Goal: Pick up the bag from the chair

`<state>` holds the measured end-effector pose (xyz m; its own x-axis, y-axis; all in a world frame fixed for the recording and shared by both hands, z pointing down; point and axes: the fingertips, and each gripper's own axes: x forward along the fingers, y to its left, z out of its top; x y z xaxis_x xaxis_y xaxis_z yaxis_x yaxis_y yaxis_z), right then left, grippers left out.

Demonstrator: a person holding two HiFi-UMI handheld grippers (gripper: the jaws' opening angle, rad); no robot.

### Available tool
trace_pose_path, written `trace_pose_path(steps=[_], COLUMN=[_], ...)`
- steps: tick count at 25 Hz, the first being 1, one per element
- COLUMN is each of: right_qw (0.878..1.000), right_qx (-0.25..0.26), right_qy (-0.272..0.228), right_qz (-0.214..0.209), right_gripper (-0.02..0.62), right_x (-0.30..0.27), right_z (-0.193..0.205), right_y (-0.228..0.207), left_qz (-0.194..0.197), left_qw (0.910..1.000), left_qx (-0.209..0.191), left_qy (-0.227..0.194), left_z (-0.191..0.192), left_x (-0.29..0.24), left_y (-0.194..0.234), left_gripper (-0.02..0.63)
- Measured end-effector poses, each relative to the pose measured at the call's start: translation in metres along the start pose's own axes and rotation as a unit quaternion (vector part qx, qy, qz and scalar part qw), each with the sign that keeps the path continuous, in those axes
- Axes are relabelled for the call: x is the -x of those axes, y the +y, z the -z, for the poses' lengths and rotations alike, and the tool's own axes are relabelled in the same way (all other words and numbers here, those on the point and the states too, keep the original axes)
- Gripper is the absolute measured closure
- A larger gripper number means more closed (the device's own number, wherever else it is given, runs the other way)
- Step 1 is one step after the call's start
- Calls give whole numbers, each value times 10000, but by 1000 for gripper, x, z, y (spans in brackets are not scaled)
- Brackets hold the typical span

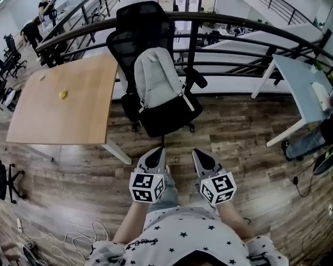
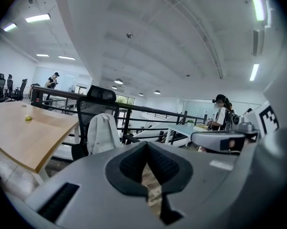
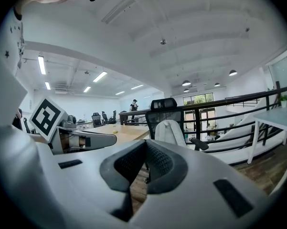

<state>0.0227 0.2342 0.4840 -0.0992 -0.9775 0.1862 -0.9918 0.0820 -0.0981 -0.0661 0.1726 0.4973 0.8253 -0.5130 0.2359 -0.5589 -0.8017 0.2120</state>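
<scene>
A light grey backpack (image 1: 158, 79) stands upright on the seat of a black office chair (image 1: 141, 24), leaning on its backrest. Both grippers are low in the head view, close to the person's body and well short of the chair. My left gripper (image 1: 157, 153) and my right gripper (image 1: 201, 155) point toward the chair side by side, each shut with nothing held. The left gripper view shows the backpack (image 2: 102, 132) beyond the shut jaw tips of the left gripper (image 2: 145, 144). In the right gripper view the backpack (image 3: 171, 131) sits just above the right gripper (image 3: 145, 143).
A wooden table (image 1: 66, 101) with a small yellow object (image 1: 63, 94) stands left of the chair. A black railing (image 1: 238, 24) runs behind it. A white desk (image 1: 299, 82) is at the right. Cables (image 1: 72, 238) lie on the wood floor at lower left.
</scene>
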Motion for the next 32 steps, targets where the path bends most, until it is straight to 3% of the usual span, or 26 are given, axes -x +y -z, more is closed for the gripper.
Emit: trace_pose_path(steps=[20, 32], right_qw=[9979, 9972], right_qx=[148, 33], right_qy=[-112, 15], right_qz=[622, 742], right_gripper=[601, 601], right_x=[-204, -303], right_z=[-72, -78], right_y=[-99, -122], left_qz=[648, 655], left_qw=[9973, 9974], left_qx=[-323, -304], left_qy=[-68, 59], left_z=[-98, -120], left_x=[-193, -254], left_y=[124, 202], left_gripper=[597, 597])
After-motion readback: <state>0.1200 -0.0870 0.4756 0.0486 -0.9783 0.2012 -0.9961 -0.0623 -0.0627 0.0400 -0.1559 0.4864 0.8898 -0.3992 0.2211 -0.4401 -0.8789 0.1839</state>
